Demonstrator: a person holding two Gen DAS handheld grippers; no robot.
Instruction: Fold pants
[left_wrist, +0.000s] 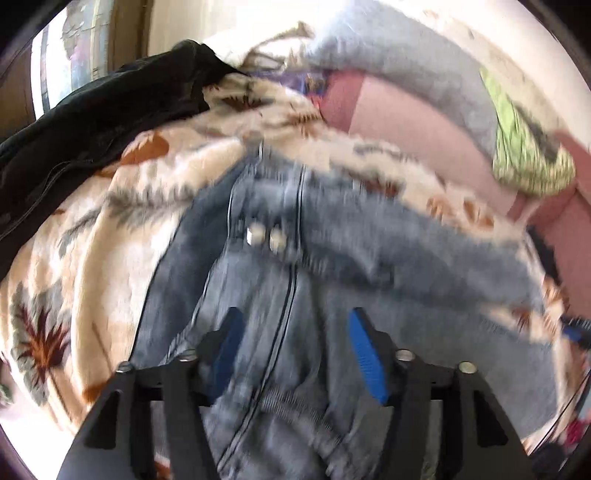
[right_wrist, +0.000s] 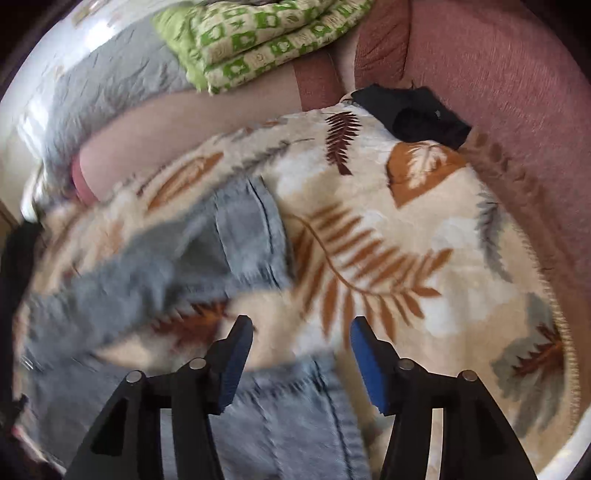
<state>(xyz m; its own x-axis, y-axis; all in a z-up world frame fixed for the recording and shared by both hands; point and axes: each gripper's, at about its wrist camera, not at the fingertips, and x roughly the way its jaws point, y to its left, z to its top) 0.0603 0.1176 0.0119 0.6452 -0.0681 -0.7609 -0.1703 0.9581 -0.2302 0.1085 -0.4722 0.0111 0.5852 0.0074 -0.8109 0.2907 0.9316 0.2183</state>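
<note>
Across both wrist views, a cream leaf-print blanket (left_wrist: 177, 173) (right_wrist: 424, 236) forms the work surface. It lies on a pink sofa (left_wrist: 417, 122) (right_wrist: 498, 92).

Pants: the light-blue jeans (left_wrist: 362, 243) (right_wrist: 243, 236) lie crumpled on the blanket. In the left wrist view the button fly faces up, with two metal buttons (left_wrist: 266, 238) showing beside a dark seam. In the right wrist view the denim runs from the lower centre toward the left edge, and a pocket panel shows near the middle. Both views are motion-blurred, so fold lines cannot be read.

Surrounding items, in descending size:
- Grey blanket (left_wrist: 399, 62) (right_wrist: 107, 85), at the back of the sofa.
- Black garment (left_wrist: 85, 125), lying at the far left edge of the leaf-print blanket.
- Green patterned folded cloth (left_wrist: 524, 155) (right_wrist: 258, 40), next to the grey blanket.
- Small black item (right_wrist: 413, 114), at the blanket's far corner against the sofa.

Left gripper (left_wrist: 295, 350): fingers spread, directly over the fly area; nothing is clamped between the blue pads. Contact with the denim cannot be determined.

Right gripper (right_wrist: 301, 354): fingers spread, positioned over the jeans edge and bare blanket, holding nothing.
</note>
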